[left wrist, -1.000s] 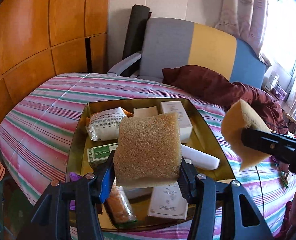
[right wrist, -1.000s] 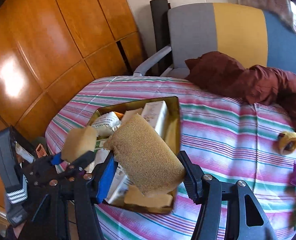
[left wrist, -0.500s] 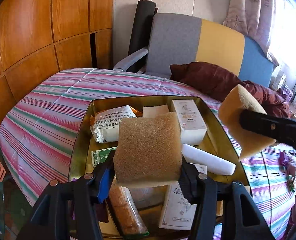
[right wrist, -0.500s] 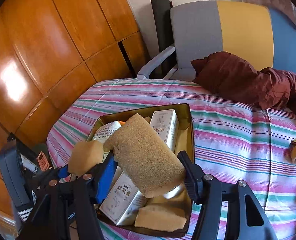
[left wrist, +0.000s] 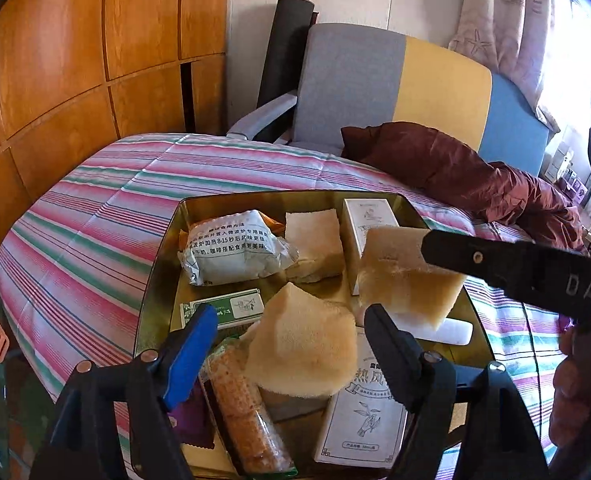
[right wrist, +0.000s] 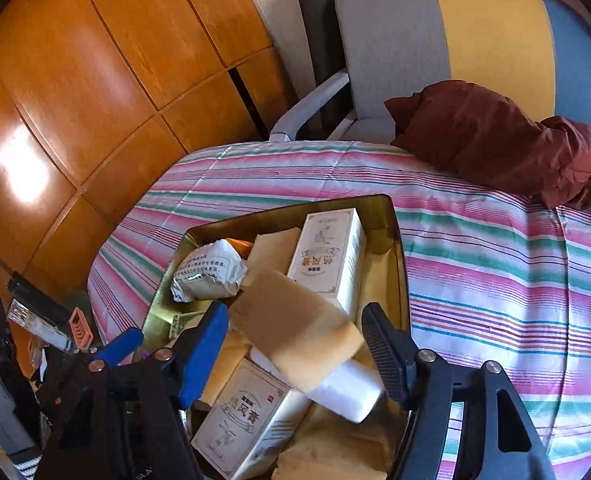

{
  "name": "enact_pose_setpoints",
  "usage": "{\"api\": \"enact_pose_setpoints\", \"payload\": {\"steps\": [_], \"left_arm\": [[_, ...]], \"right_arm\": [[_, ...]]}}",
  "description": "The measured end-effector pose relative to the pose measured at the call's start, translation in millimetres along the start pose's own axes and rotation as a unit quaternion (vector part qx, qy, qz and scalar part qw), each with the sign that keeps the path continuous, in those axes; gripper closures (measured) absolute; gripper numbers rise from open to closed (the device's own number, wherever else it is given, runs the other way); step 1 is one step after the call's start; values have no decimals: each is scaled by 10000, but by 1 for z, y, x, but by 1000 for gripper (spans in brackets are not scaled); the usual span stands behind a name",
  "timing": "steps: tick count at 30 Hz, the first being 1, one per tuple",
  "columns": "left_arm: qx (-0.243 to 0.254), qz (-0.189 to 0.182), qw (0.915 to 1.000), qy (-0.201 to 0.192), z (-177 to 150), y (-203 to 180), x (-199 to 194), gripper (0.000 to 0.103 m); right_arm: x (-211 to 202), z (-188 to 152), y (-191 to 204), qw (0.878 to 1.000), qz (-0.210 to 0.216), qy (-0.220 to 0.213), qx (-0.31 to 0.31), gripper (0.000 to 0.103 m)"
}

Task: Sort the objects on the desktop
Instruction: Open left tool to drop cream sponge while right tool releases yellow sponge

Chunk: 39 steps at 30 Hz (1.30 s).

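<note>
Both sponges are being let go over the gold tray (left wrist: 163, 264). The left gripper (left wrist: 291, 334) has just spread its jaws; its sponge (left wrist: 301, 350) lies loose on the boxes. The right gripper (right wrist: 295, 344) has been opening too, its sponge (right wrist: 295, 336) tilting free. Best lift each straight up, clear of the tray.

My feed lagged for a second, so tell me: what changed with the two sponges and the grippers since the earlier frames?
The left gripper has just been opening; its sponge has dropped free onto the items in the gold tray. The right gripper has also been opening while coming down over the tray; its sponge lies tilted between the fingers, apparently loose. The boxes, packets and striped cloth stayed put.
</note>
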State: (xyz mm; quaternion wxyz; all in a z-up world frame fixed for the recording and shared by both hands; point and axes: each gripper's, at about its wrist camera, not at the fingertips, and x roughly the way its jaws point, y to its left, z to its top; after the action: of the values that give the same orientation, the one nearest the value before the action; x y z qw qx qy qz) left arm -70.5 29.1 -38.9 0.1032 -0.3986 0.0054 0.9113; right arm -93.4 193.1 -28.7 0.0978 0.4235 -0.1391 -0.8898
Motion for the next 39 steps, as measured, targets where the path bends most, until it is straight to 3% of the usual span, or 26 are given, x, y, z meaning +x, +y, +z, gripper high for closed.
{"api": "enact_pose_setpoints", "payload": {"steps": [20,39], "left_arm": [[237,51,9979,-603,-4,-11,-62,26],[617,-519,9943,-694,-12,-54,-76,26]], "right_arm": [[-59,-29,-12,9991,-54,-395,108,22],[-113,-74,-52,9956,-717,-590,158,18]]}}
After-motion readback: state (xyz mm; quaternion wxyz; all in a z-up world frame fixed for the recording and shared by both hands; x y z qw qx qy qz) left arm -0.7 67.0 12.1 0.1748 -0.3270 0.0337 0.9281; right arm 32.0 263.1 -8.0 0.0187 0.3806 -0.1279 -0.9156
